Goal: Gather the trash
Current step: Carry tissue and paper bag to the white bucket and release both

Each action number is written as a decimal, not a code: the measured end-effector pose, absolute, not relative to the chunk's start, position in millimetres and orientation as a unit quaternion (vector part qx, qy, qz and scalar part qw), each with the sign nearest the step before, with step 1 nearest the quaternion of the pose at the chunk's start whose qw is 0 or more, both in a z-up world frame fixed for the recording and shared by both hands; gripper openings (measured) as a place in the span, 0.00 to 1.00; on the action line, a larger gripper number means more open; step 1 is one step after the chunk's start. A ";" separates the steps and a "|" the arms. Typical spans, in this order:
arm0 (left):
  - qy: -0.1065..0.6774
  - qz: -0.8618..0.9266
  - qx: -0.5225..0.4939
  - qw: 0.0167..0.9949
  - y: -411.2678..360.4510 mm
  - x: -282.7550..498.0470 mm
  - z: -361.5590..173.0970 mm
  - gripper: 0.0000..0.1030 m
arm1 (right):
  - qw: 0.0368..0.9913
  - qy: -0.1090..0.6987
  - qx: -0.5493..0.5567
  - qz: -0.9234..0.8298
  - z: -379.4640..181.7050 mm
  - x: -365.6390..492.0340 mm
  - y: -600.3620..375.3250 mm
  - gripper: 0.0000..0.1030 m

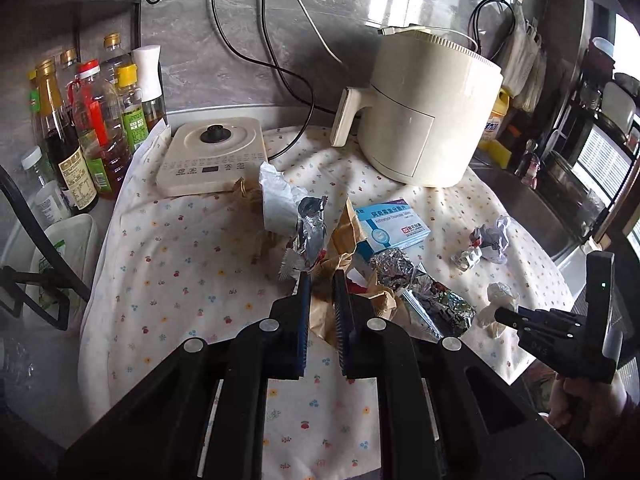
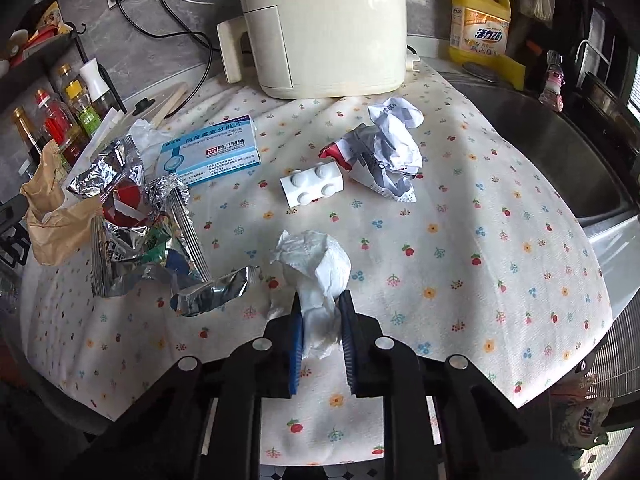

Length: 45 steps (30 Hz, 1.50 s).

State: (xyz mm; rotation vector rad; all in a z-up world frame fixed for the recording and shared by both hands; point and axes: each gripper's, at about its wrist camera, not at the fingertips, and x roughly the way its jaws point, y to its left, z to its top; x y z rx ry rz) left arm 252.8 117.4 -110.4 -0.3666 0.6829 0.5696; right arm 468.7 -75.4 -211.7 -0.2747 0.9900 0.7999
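Both claws grip trash: left claw [image 1: 320, 280] pinches a crumpled brown paper bag [image 1: 344, 236], right claw [image 2: 320, 300] clamps a white crumpled tissue [image 2: 316, 264]; lifting away seems next.

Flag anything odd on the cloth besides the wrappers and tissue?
A white toy brick lies among the trash, beside the crumpled paper: the only item there not crumpled or torn. The medicine box also looks intact, so it may not be trash. No spill visible.
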 end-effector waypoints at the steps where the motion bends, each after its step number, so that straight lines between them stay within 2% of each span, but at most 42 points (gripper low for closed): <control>1: 0.327 0.276 -0.177 0.886 117.3 250.6 -109.0 0.12 | 0.796 0.460 -0.123 0.374 -209.2 468.3 -76.5 0.14; 15: 0.304 0.267 -0.179 0.897 138.1 213.4 -80.8 0.12 | 0.824 0.429 -0.065 0.364 -160.9 443.7 -85.4 0.11; 26: 0.308 0.155 -0.173 0.923 129.6 232.8 -75.2 0.12 | 0.860 0.416 -0.022 0.293 -123.2 396.9 -132.6 0.11; 34: 0.323 0.046 -0.161 0.931 70.5 275.3 -83.0 0.12 | 0.885 0.423 -0.010 0.193 -121.2 376.5 -218.0 0.11; 45: 0.346 -0.043 -0.118 0.930 -62.4 329.9 -90.9 0.12 | 0.886 0.447 0.040 0.116 -150.6 386.8 -354.7 0.12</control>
